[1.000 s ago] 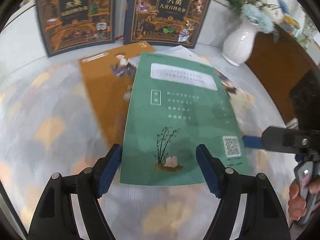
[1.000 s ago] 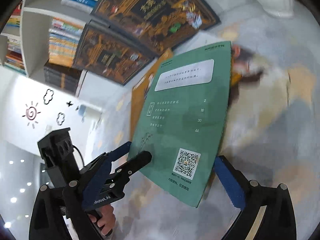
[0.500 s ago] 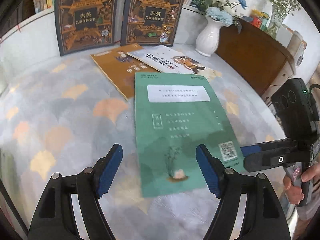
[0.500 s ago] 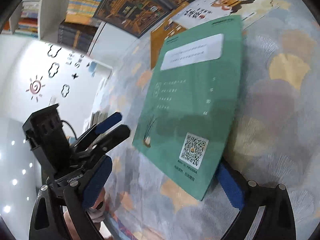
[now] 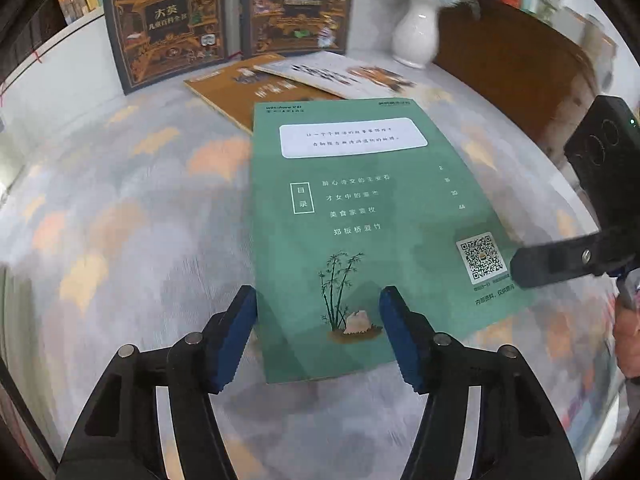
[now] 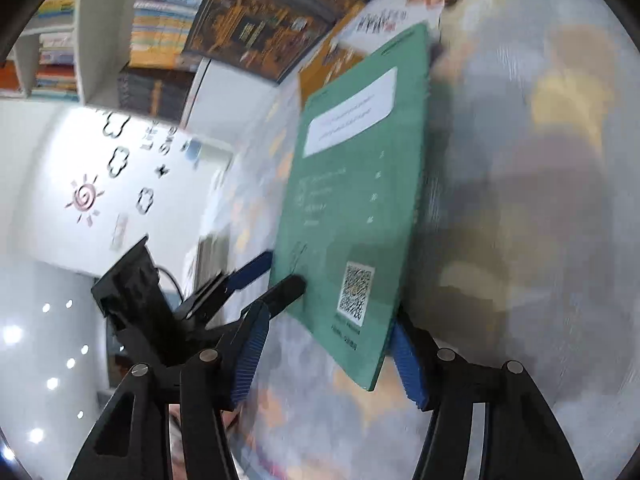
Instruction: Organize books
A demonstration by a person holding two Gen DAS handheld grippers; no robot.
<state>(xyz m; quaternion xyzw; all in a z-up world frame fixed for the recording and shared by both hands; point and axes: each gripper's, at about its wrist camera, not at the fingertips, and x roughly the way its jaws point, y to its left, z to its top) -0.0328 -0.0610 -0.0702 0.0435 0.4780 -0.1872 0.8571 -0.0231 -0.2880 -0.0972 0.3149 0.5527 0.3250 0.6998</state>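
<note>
1. The green book [image 5: 360, 216] lies flat on the table [image 5: 120, 208], back cover up, its long axis running straight away from my left tool [image 5: 318, 332] toward the two dark volumes [image 5: 168, 28] propped at the far edge; an orange book [image 5: 236, 92] and a white one [image 5: 332, 76] lie just beyond it.
2. My left tool straddles the book's near short edge, jaws closing, the pads [image 5: 236, 336] apart from the cover and gripping nothing.
3. My right tool [image 6: 324, 352] comes at the near right corner from the side, jaws closing too; one blue pad [image 6: 404, 356] seems to sit under or against that corner, though blur keeps me from calling it contact.
4. I judge the left tool nearer the short edge and the right nearer the long one, so the lift turns on that corner.
</note>
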